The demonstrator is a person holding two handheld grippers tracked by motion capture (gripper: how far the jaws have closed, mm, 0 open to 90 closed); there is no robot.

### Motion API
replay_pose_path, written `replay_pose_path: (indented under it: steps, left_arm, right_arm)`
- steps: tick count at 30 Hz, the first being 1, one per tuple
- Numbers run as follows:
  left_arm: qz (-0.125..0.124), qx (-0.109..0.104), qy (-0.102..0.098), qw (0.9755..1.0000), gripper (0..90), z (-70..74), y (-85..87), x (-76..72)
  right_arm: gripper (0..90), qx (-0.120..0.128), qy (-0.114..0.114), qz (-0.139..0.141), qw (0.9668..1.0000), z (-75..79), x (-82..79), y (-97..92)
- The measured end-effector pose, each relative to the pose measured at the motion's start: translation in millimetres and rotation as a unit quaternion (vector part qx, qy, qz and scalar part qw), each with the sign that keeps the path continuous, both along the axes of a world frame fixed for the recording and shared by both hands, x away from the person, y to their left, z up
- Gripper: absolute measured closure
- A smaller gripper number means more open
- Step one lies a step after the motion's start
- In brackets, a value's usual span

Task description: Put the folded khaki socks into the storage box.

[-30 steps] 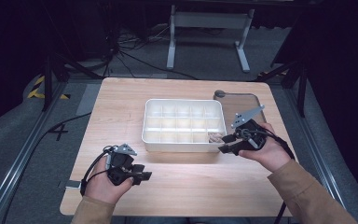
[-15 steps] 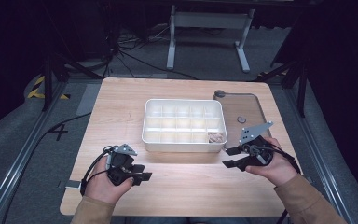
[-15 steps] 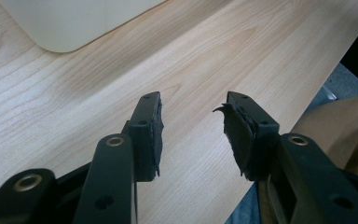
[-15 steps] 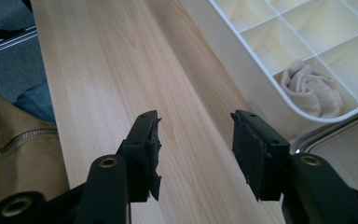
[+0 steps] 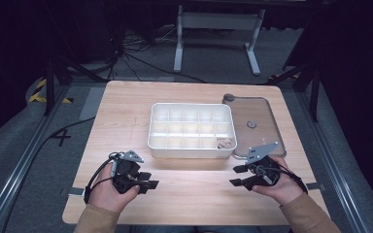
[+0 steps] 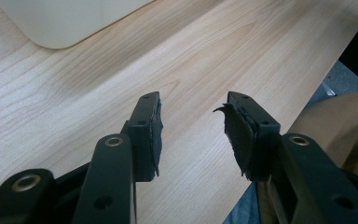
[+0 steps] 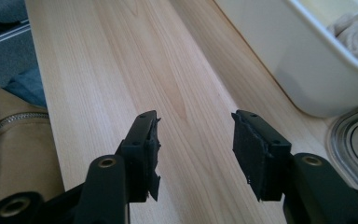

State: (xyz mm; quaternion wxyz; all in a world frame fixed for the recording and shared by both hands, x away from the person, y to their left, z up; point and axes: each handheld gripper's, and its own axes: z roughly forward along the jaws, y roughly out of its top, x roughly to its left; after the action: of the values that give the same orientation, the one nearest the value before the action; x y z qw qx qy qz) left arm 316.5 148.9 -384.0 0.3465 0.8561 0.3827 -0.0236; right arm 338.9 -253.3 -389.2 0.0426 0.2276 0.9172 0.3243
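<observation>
right claw (image 5: pixel 238 175) has dropped from the tray's near corner to the desk (image 5: pixel 194 194), jaws just opened, nothing between them.
left claw (image 5: pixel 145 184) rests released too; for the next pick, approach the white tray (image 5: pixel 190 145) squarely, near the item (image 5: pixel 225 142) in its corner compartment.

Your table (image 5: pixel 194 194) is pale wood with a straight lengthwise grain, slightly pinker in the high view. The compartment box (image 5: pixel 192 148) on it is plain white, its inside cream-tinted; one corner cell holds a beige, off-white item (image 5: pixel 225 142). The lid (image 5: pixel 260 109) beside it is clear with a grey rim. Your left gripper (image 5: pixel 148 183) and right gripper (image 5: pixel 238 175) are both matt black, with brass-coloured pivot bushings; the right carries a grey plate. Your sleeves (image 5: pixel 301 216) are tan. The floor is grey, with yellow-and-black hazard tape (image 5: pixel 41 90) at left.
</observation>
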Motion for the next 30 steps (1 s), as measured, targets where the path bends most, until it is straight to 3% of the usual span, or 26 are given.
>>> replay_pose_path:
  steps: [17,30]
  left_arm:
    - [-0.008,0.008,0.009,0.9999,53.7,-6.4,-2.3,2.7]
    - [-0.021,0.016,0.024,0.9994,52.2,-15.2,-6.3,7.3]
  right_arm:
    - [49.5,0.002,0.015,-0.016,0.9998,-39.3,-5.6,-3.4]
    - [49.0,-0.01,0.022,-0.007,0.9997,-55.3,-13.2,0.2]
